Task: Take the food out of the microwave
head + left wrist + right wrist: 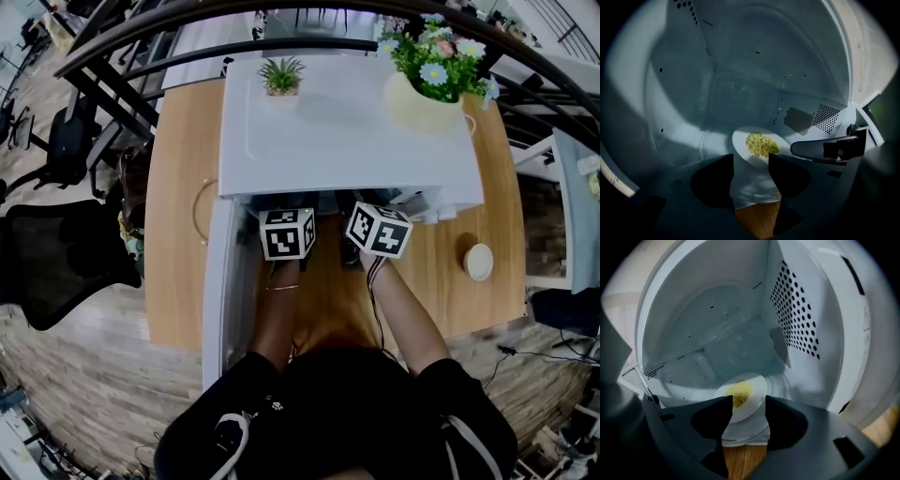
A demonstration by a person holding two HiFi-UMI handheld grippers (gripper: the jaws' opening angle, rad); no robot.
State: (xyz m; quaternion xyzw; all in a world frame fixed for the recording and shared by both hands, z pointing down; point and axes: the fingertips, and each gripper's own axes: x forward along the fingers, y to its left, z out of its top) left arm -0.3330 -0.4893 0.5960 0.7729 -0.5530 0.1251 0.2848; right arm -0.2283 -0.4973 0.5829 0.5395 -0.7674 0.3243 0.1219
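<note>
Food (pixel 761 143): laid on plate (pixel 742 146) inside microwave (pixel 347 131).
Left gripper (pixel 751 160): spread wide, nothing gripped.
Right gripper (pixel 748 402): spread wide, nothing gripped.

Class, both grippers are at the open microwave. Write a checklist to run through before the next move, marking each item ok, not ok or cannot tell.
1. Microwave door open: ok.
2. Plate with food in sight inside: ok.
3. Left gripper jaws apart, nothing held: ok.
4. Right gripper jaws apart, nothing held: ok.
5. Plate gripped: not ok, no pads press on it.
6. Plate rim between the jaws: cannot tell.
</note>
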